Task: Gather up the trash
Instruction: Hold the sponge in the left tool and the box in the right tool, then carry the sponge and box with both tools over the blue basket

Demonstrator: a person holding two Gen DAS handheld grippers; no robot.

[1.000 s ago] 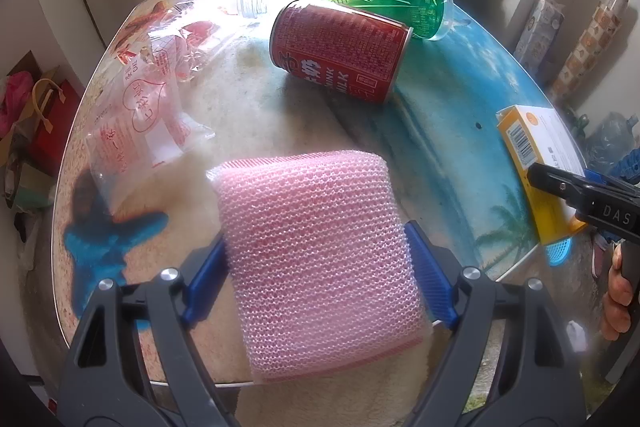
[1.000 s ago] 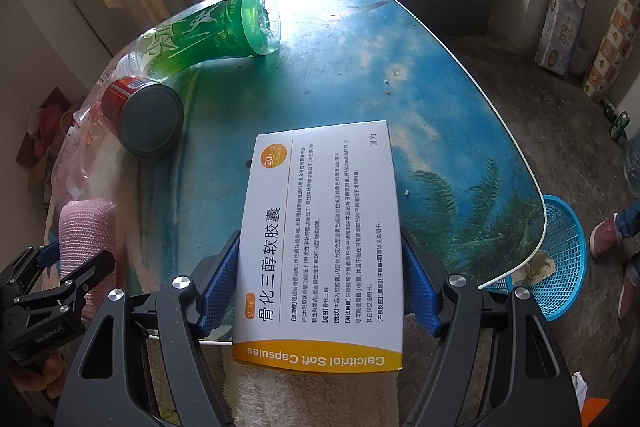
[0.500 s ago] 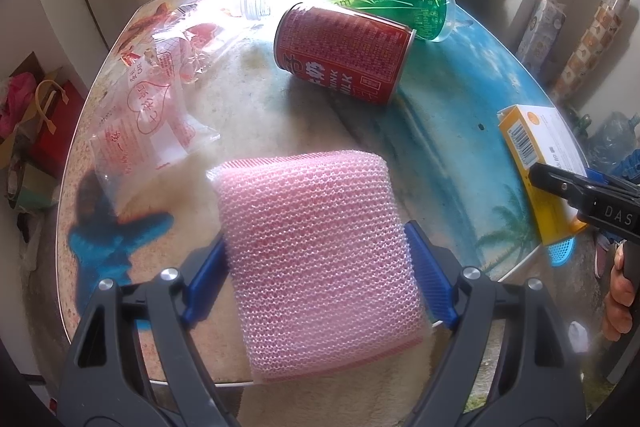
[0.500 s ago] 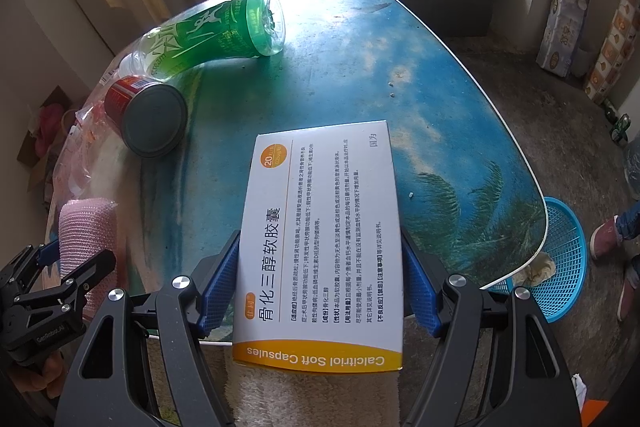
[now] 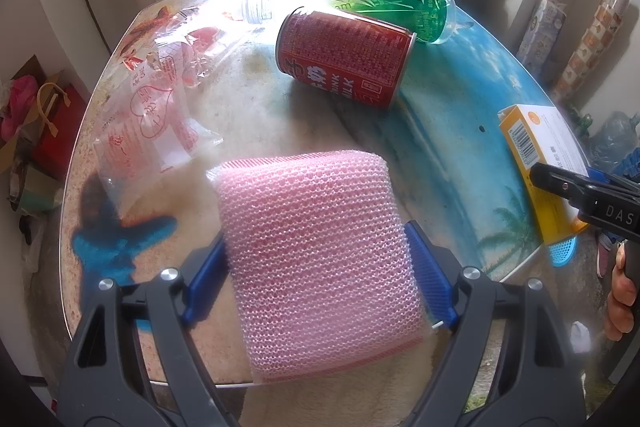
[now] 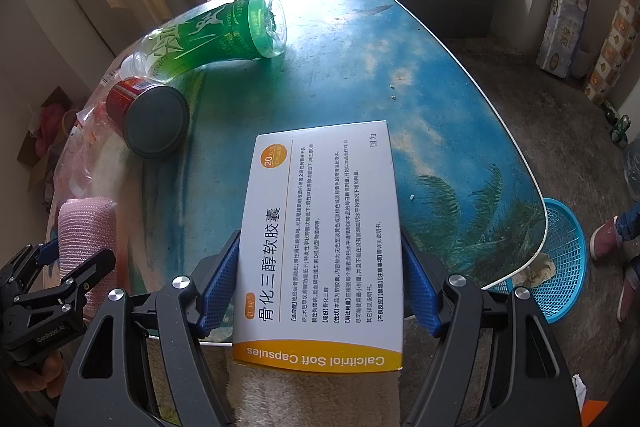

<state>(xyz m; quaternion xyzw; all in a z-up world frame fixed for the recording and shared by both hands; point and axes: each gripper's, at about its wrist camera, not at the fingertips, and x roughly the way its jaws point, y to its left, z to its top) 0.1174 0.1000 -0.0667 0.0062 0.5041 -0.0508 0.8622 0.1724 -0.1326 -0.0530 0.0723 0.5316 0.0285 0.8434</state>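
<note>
hardly anything was moved since a second earlier: both grippers were kept where they were with the same grip, and only the red can point(image 5: 346, 59) was seen sitting a touch further right and up in the left wrist view, like the camera had been nudged.

left wrist view: the left gripper point(image 5: 320, 267) was seen clamped on a pink mesh sponge point(image 5: 320, 251), blue pads point(image 5: 428, 271) pressed against both of its sides, jaws set wide because the sponge is fat. it was held up over the near edge of the oval table point(image 5: 452, 155). further back, the red can was laid on its side, with a green plastic bottle point(image 5: 396, 7) lying just behind it. clear printed wrappers point(image 5: 156, 115) were spread out on the left part of the tabletop. off to the right, the medicine box point(image 5: 540, 155) was visible, pinched by the other tool, with a hand point(image 5: 622, 297) at the frame edge.

right wrist view: the right gripper point(image 6: 320, 283) was seen closed on the white and yellow medicine box point(image 6: 320, 239), pads tight on its long sides, box held over the table's near edge. a blue basket point(image 6: 560, 259) was spotted on the floor past the table's right rim. the can point(image 6: 154, 121) and bottle point(image 6: 212, 35) were seen at the upper left, the sponge point(image 6: 86, 227) at the left edge.
</note>
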